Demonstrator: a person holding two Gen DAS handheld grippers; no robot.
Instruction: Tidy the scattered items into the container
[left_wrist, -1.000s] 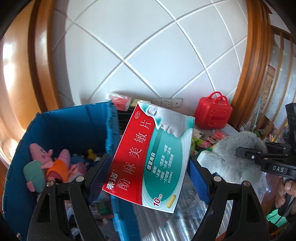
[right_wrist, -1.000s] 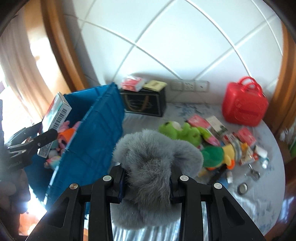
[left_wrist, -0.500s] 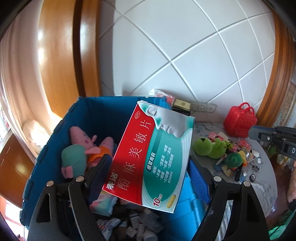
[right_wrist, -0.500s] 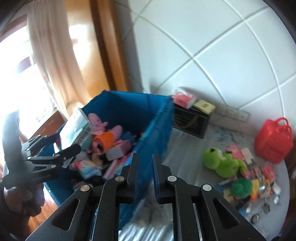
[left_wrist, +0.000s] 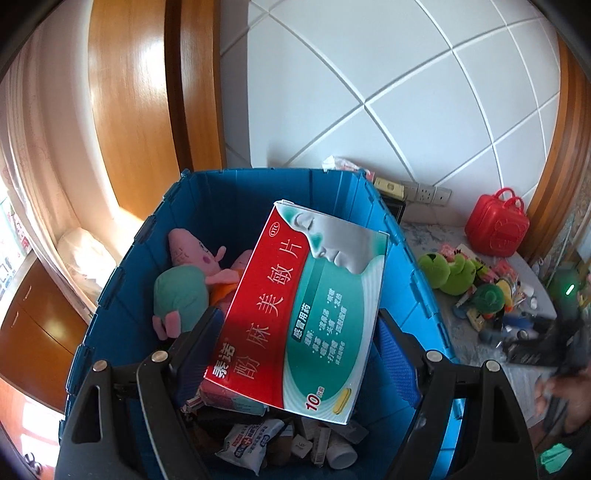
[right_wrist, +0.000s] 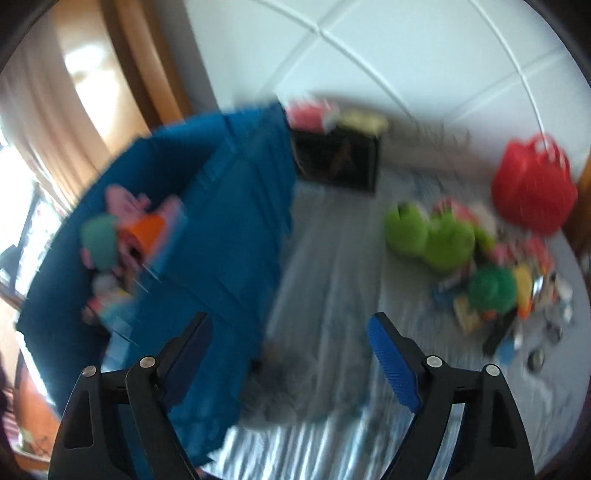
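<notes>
A red and green medicine box (left_wrist: 303, 317) is held tight between the fingers (left_wrist: 201, 339) of the left gripper (left_wrist: 295, 343). In the left wrist view it fills the middle of the frame, right above the open blue bin (left_wrist: 258, 188). The step in hand looks like dropping the box into the bin. For that, the fingers would need to be opened so the box can fall onto the toys and packets below.

The right gripper (right_wrist: 291, 358) is spread wide with nothing held. More things could be fetched from the pile (right_wrist: 491, 273) at the right of the frame. The right wrist view is badly blurred, so the small things on the desk (right_wrist: 332, 280) cannot be made out. A grey fuzzy shape low in the middle cannot be named.
</notes>
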